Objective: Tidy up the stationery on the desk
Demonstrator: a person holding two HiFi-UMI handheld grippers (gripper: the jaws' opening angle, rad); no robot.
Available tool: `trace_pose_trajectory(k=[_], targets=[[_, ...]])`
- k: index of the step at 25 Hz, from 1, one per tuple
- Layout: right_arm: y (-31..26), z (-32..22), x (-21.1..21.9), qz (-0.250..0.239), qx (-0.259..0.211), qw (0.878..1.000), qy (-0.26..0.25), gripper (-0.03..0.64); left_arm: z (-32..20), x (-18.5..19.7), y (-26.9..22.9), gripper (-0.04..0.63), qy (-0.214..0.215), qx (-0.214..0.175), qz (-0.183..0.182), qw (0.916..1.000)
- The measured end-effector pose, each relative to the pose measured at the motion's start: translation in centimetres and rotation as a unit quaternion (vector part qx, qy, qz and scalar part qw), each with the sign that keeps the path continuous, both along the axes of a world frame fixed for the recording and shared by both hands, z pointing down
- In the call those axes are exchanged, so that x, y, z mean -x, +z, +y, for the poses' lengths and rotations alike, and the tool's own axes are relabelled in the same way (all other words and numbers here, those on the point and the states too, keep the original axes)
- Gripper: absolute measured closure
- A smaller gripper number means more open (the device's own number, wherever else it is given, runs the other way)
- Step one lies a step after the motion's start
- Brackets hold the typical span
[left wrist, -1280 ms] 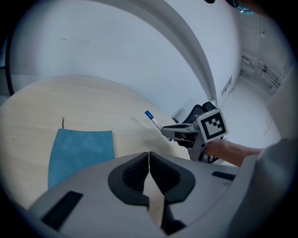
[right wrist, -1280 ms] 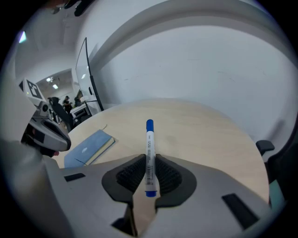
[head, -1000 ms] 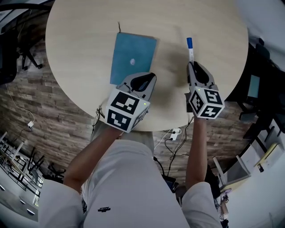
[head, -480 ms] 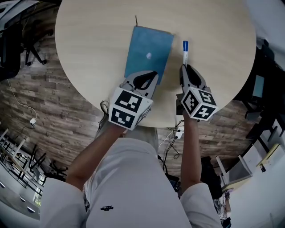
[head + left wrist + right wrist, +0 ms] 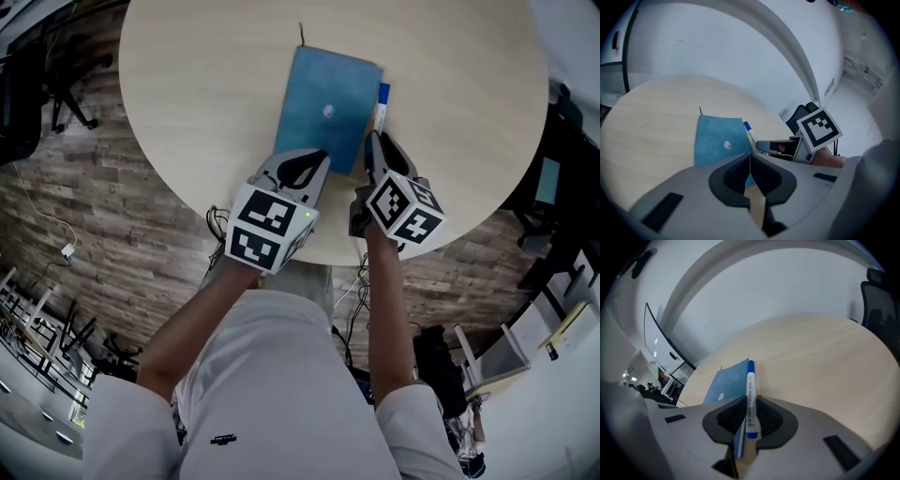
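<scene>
Right gripper (image 5: 749, 414) clamps the pen (image 5: 750, 383), left gripper (image 5: 749, 164) pinches the notebook (image 5: 717, 138); I fear the released pen rolling off the surface (image 5: 825, 348).

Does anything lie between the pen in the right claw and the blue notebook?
Nothing visible does. The pen, clamped in the right claw, lies along the right edge of the blue notebook, with no object between.

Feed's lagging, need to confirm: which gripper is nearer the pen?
Right. The right gripper grips the pen; the left gripper sits to the pen's left, shut on the near edge of the notebook.
</scene>
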State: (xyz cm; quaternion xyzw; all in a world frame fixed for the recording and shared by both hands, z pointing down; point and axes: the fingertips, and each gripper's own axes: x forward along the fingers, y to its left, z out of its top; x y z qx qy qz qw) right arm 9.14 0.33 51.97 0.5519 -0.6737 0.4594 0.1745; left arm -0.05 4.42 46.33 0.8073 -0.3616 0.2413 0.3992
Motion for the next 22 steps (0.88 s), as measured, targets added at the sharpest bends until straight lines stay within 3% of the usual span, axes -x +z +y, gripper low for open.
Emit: trace_pose_trajectory(k=[10, 17, 22], targets=[[1.4, 0.2, 0.1, 0.012, 0.019, 1.000, 0.013, 0.526, 0.5, 1.0, 0.3, 0.571, -0.003, 0.005, -0.001, 1.0000], [-0.1, 0.3, 0.5, -0.060, 0.002, 0.998, 0.002, 0.522, 1.0, 1.5, 0.5, 0.571, 0.001, 0.008, -0.002, 1.0000], [-0.6, 0.2, 0.2, -0.097, -0.001, 0.995, 0.001, 0.453, 1.3, 1.4, 0.4, 0.571, 0.006, 0.010, -0.002, 0.9999]])
